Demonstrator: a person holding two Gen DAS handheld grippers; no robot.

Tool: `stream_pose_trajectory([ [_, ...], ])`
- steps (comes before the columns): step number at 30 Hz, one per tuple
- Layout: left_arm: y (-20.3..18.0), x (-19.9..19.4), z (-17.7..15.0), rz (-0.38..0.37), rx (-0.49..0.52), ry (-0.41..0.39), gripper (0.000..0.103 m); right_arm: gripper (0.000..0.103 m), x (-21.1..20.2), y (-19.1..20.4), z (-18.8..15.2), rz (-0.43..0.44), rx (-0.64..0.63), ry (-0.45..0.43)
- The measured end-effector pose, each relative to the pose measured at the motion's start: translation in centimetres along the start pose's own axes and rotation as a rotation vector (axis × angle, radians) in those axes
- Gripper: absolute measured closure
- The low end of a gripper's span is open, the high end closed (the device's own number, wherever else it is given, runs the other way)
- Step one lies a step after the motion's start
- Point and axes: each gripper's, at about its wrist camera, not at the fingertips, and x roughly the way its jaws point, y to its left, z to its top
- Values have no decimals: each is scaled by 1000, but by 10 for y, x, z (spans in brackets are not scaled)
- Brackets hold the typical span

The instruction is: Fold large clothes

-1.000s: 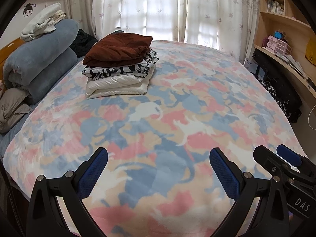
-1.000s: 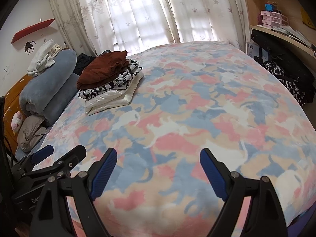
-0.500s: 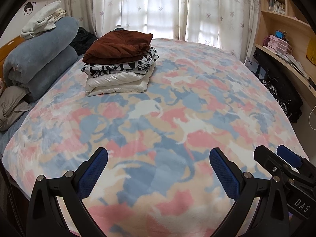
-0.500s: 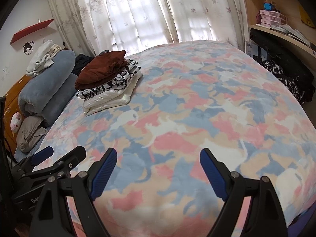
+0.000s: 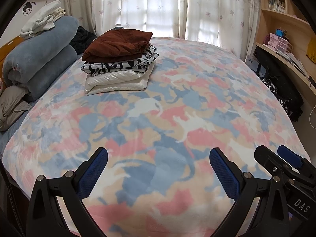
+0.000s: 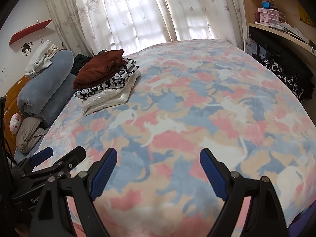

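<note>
A stack of folded clothes (image 5: pixel 118 63) (image 6: pixel 107 83) lies on the far left of the bed: a brown garment on top, a black-and-white patterned one under it, and white ones at the bottom. My left gripper (image 5: pixel 158 156) hangs open over the near edge of the bed with nothing between its blue pads. My right gripper (image 6: pixel 158 156) is open too, and empty, just to the right of the left one. Each gripper shows at the edge of the other's view. Both are well short of the stack.
The bed wears a pink, blue and cream cat-print blanket (image 5: pixel 177 118). A rolled blue duvet (image 5: pixel 39 59) with white cloth on top and a grey pillow (image 5: pixel 11 104) lie at the left. Shelves and a desk (image 5: pixel 286 59) with dark clothing line the right. Curtains (image 5: pixel 167 9) hang behind.
The view has shifted only slightly; the stack sits a touch higher in the left wrist view. Both grippers stay open and in place.
</note>
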Motion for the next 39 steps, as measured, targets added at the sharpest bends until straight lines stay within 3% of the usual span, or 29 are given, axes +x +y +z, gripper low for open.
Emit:
stream_pose_trajectory([
  [39,2,3,-7,5,-10,16,2,16,0,2,-2,-2,-1,-3],
])
